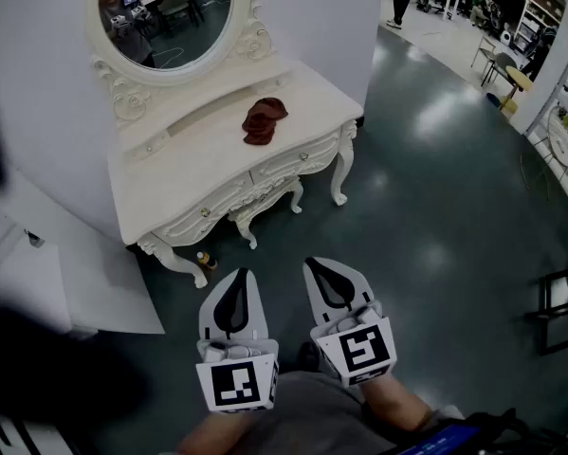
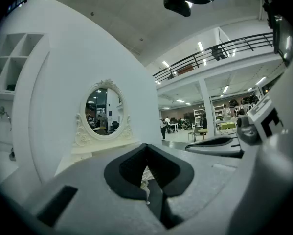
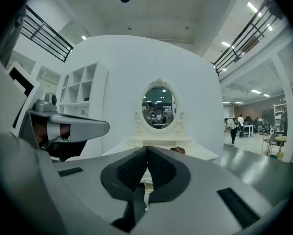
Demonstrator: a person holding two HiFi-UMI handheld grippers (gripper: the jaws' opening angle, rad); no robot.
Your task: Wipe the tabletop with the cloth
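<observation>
A crumpled dark red cloth (image 1: 264, 119) lies on the top of a white dressing table (image 1: 179, 173), right of its middle. The cloth (image 3: 177, 150) shows small in the right gripper view, beyond the jaws. Both grippers hang low over the floor, well short of the table. My left gripper (image 1: 240, 275) is shut with nothing in it, its tips (image 2: 146, 146) meeting. My right gripper (image 1: 313, 263) is also shut and empty, its tips (image 3: 146, 149) pointing at the table. They sit side by side, about a hand's width apart.
An oval mirror (image 1: 165, 12) in a carved white frame stands at the table's back. A small bottle (image 1: 205, 260) sits on the dark floor by a front leg. White shelving (image 1: 46, 282) stands left. People and furniture (image 1: 497, 27) are far off at the upper right.
</observation>
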